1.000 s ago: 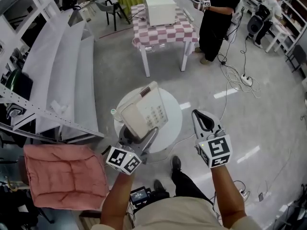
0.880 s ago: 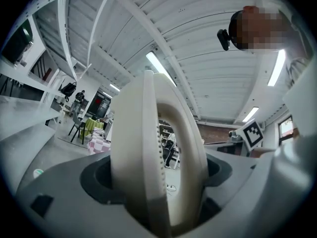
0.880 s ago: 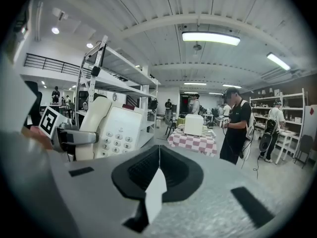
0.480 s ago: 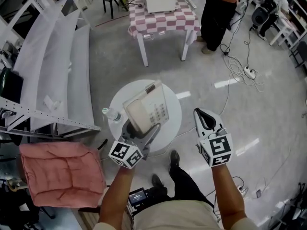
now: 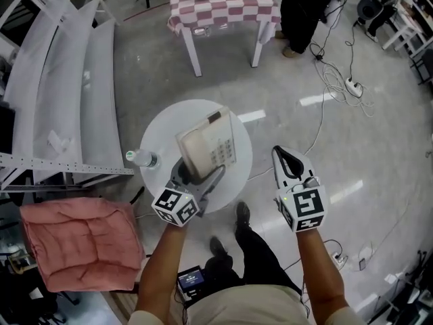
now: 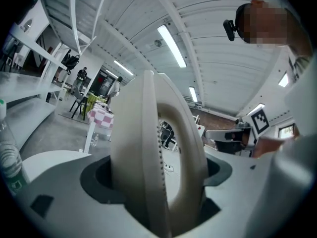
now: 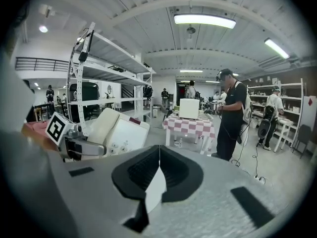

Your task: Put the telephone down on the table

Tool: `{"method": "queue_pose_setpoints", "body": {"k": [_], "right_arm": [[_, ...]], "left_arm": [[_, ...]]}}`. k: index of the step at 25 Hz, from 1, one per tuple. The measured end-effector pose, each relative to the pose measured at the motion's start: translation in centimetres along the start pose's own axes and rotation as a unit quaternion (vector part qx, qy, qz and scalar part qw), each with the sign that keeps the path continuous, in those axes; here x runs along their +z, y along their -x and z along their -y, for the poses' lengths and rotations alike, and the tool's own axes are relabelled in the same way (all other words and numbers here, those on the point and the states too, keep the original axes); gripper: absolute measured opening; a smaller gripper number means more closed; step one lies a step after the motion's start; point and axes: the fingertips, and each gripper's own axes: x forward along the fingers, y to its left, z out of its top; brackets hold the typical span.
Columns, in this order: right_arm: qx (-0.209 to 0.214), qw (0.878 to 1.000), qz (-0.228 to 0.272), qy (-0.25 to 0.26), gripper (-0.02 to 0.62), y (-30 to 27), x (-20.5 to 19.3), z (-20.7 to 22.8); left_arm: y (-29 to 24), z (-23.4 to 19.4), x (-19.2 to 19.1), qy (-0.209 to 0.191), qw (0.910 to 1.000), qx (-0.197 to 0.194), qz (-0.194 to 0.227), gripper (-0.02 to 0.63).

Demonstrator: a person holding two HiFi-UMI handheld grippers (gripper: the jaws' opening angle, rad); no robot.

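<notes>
- left gripper (image 5: 197, 179) is clamped on the telephone (image 5: 206, 144); in the left gripper view the cream body fills the gap between the jaws edge-on, so it's a narrow, firm pinch on the near end
- the telephone sticks out forward from the fingers (image 5: 216, 176), long axis running straight away from them; keypad face is tipped up toward the head camera, with the handset on the left side of the body
- the round white table (image 5: 162, 124) lies right under and just past those fingers; the far end of the telephone hangs over the middle of the top
- can't honestly tell from the steep head view whether the telephone's underside is touching the table yet; my guess is it's held a bit above and tilted, not resting flat
- right gripper (image 5: 283, 160) has its jaws pressed together on nothing; it sits well off to the right of the table, past the rim, so the left 1 is the nearer hand and the only 1 doing any work
- a small clear bottle (image 5: 141, 158) stands on the table just left of the left fingers; that's the 1 thing I'd watch when the base comes down
- my read: the next move needs the fingers to drop and level out so the base lands flat toward the table's centre, then let go; the put-down isn't done yet
</notes>
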Motion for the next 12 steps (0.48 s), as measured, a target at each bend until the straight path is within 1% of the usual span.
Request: {"method": "queue_pose_setpoints", "body": {"k": [5,7,10,12], "right_arm": [[-0.002,1.000,0.008,-0.004,-0.001,-3.0,-2.1,0.5],[0.000,1.000,0.001,-0.006,0.000,-4.1,-3.2,0.7],[0.002,1.000,-0.026,-0.009,0.000,-5.3,-5.2,1.0],[0.006,0.999,-0.029,-0.012,0.000,-6.0,-6.2,1.0]], "left_arm": [[-2.1,-2.3,-3.0,0.007,0.9995,0.000,-0.032,0.420],[-3.0,-3.3,-4.1,0.016,0.9990,0.000,-0.041,0.420],[-4.2,-4.6,-5.6,0.029,0.9979,-0.005,-0.058,0.420],[-4.8,-5.3,-6.9,0.033,0.9966,-0.009,-0.075,0.420]]}}
